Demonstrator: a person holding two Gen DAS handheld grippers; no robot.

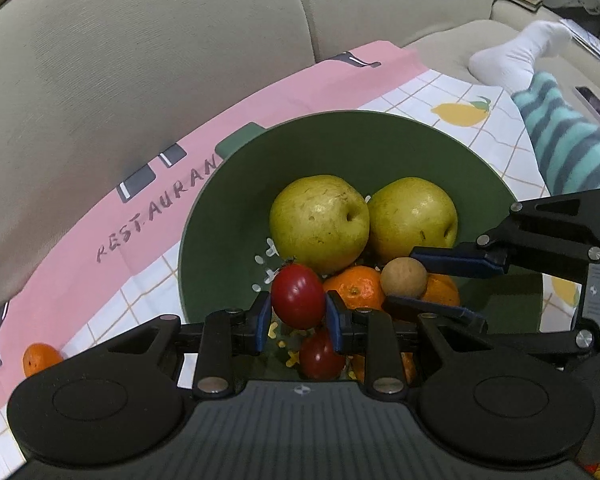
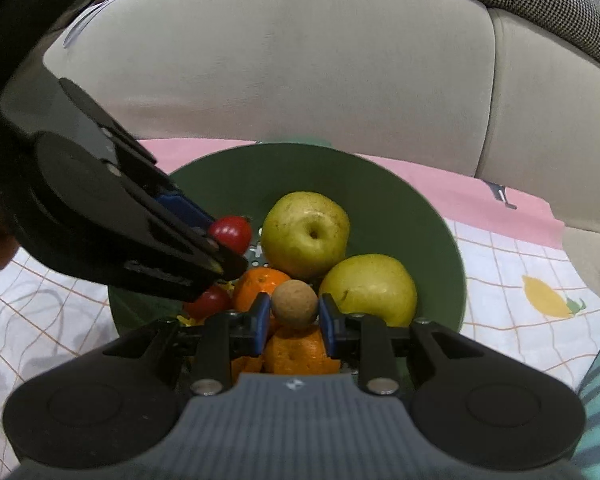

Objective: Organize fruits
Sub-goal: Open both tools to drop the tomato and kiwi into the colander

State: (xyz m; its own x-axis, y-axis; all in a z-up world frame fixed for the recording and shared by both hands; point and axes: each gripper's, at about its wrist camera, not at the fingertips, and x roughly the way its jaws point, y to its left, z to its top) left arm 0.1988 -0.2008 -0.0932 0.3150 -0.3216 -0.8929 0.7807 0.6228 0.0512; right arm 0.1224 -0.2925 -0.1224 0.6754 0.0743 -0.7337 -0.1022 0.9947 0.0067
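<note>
We have our left claw [image 1: 298, 312] clamped on a red tomato [image 1: 298, 295], held over the green bowl [image 1: 236, 216] near its 7 o'clock rim. Our right claw [image 2: 294, 316] is clamped on a small tan fruit [image 2: 294, 303], at about 5 o'clock in the bowl. Inside the bowl lie two pears [image 1: 320, 224], oranges [image 1: 356, 292] and a second tomato [image 1: 320, 356]. The bowl sits on a cloth [image 1: 100, 240] on a sofa [image 1: 140, 80]; another orange [image 1: 40, 358] lies on the cloth at 8 o'clock.

Beige sofa [image 1: 140, 60] carries printed cloth [image 1: 112, 248]; green bowl [image 1: 228, 216], apparently orange [image 1: 40, 358] atop.
</note>
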